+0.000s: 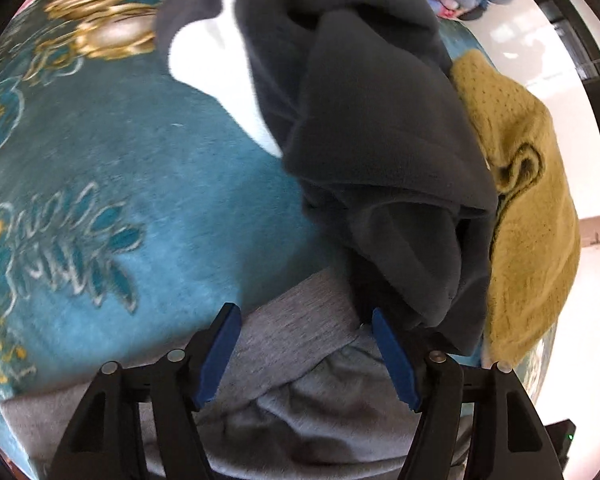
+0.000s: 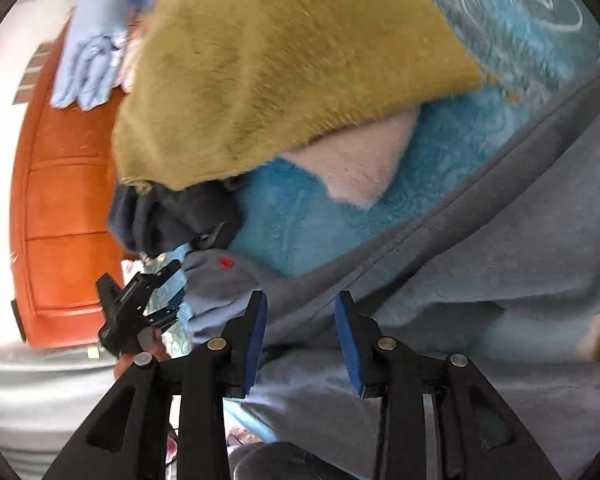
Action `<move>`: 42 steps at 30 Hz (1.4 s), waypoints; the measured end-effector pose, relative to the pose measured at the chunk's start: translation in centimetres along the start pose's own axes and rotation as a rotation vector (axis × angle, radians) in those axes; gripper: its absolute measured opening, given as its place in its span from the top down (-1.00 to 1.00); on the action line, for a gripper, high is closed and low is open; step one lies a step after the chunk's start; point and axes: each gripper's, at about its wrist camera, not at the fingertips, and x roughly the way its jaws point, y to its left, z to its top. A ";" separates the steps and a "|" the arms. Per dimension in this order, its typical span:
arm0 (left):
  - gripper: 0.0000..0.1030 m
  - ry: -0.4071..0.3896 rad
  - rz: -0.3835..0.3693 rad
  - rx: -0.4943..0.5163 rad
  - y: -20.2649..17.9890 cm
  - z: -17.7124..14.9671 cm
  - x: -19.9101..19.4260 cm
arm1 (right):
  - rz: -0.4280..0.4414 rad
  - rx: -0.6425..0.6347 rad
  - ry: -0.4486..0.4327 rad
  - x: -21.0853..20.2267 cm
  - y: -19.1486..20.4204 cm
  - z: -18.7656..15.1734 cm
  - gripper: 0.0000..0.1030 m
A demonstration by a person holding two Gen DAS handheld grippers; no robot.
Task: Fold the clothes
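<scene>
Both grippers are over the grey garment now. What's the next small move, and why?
Probably close the right gripper on the grey garment. Its jaws are apart with that cloth lying under them, nothing pinched yet. The left gripper also hangs open above the same grey fabric, so no fold can start until an edge is gripped.

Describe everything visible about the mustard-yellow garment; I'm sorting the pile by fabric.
The mustard-yellow garment looks like thick, fuzzy pile fabric, crumpled rather than folded. In the left wrist view its surface shows small dots and a curled fold. It lies on the teal patterned blanket near the edge, beside and partly over a dark charcoal garment, and overlaps a pale pink piece. Neither gripper touches it.
</scene>
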 end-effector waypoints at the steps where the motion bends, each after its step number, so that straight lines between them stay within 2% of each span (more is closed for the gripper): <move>1: -0.36 0.002 -0.004 0.006 0.0 0.1 0.1 | -0.030 0.014 0.006 0.5 -0.1 0.1 0.30; 2: -0.36 0.002 -0.008 0.006 -0.1 0.1 0.1 | -0.067 0.031 0.013 0.9 -0.3 0.3 0.30; 4: -0.28 -0.001 -0.025 0.010 -0.2 0.1 0.1 | -0.074 0.083 0.004 1.5 -1.0 0.5 0.30; 6: 0.20 0.006 -0.025 0.026 -0.5 -0.1 0.3 | -0.058 0.146 -0.022 1.8 -1.7 0.7 0.30; 7: 0.26 0.010 -0.020 0.035 -0.8 -0.3 0.4 | -0.045 0.178 -0.035 1.8 -2.1 0.9 0.34; 8: 0.50 0.005 -0.012 0.045 -1.0 -0.5 0.4 | -0.040 0.205 -0.046 1.8 -2.4 1.0 0.41; 9: 0.65 0.000 -0.004 0.054 -1.3 -0.8 0.3 | -0.041 0.231 -0.055 1.7 -2.6 1.1 0.69; 10: 0.70 -0.005 0.004 0.064 -1.5 -1.0 0.3 | -0.048 0.244 -0.061 1.7 -2.7 1.2 0.88; 11: 0.74 -0.024 -0.003 0.062 -1.5 -1.2 -0.2 | -0.048 0.238 -0.068 1.4 -2.5 1.2 0.89; 12: 0.77 -0.043 -0.010 0.060 -1.6 -1.3 -0.7 | -0.040 0.221 -0.082 1.0 -2.2 1.2 0.92; 13: 0.78 -0.072 -0.048 0.036 -1.3 -1.4 -1.7 | -0.032 0.189 -0.105 0.4 -1.6 1.2 0.93; 16: 0.84 -0.177 -0.236 -0.048 0.2 -1.7 -6.0 | 0.016 0.021 -0.197 -3.3 1.4 0.6 0.94; 18: 0.84 -0.262 -0.340 -0.075 1.6 -2.4 -9.5 | 0.069 -0.110 -0.247 -6.4 3.6 -0.5 0.94; 19: 0.84 -0.298 -0.361 -0.077 2.3 -2.9 -10.7 | 0.081 -0.178 -0.258 -7.6 4.4 -1.5 0.94; 21: 0.84 -0.345 -0.360 -0.083 4.3 -4.3 -12.5 | 0.088 -0.297 -0.244 -9.0 5.3 -3.7 0.94; 23: 0.84 -0.349 -0.292 -0.098 6.6 -5.9 -12.7 | 0.056 -0.342 -0.166 -8.6 4.2 -6.2 0.94; 25: 0.84 -0.301 -0.227 -0.170 9.3 -8.2 -11.2 | 0.016 -0.316 -0.055 -6.4 1.7 -8.4 0.94; 28: 0.84 -0.257 -0.185 -0.284 12.7 -10.9 -9.8 | -0.067 -0.196 0.094 -2.3 -2.9 -10.9 0.94; 31: 0.83 -0.248 -0.199 -0.337 13.6 -12.6 -9.8 | -0.064 -0.167 0.127 -1.4 -4.2 -11.7 0.92; 35: 0.80 -0.244 -0.196 -0.311 12.1 -12.1 -10.6 | -0.067 -0.242 0.122 -3.1 -2.1 -11.2 0.88; 37: 0.78 -0.238 -0.192 -0.311 11.3 -11.2 -10.6 | -0.072 -0.315 0.084 -4.5 -0.3 -10.7 0.88; 38: 0.77 -0.234 -0.191 -0.311 11.0 -10.7 -10.6 | -0.084 -0.354 0.054 -5.5 0.3 -10.3 0.81; 40: 0.76 -0.231 -0.186 -0.314 10.5 -10.1 -10.5 | -0.128 -0.421 -0.011 -7.3 1.1 -9.2 0.31; 42: 0.76 -0.229 -0.176 -0.314 10.2 -9.7 -10.4 | -0.179 -0.467 -0.054 -7.9 1.9 -7.5 0.16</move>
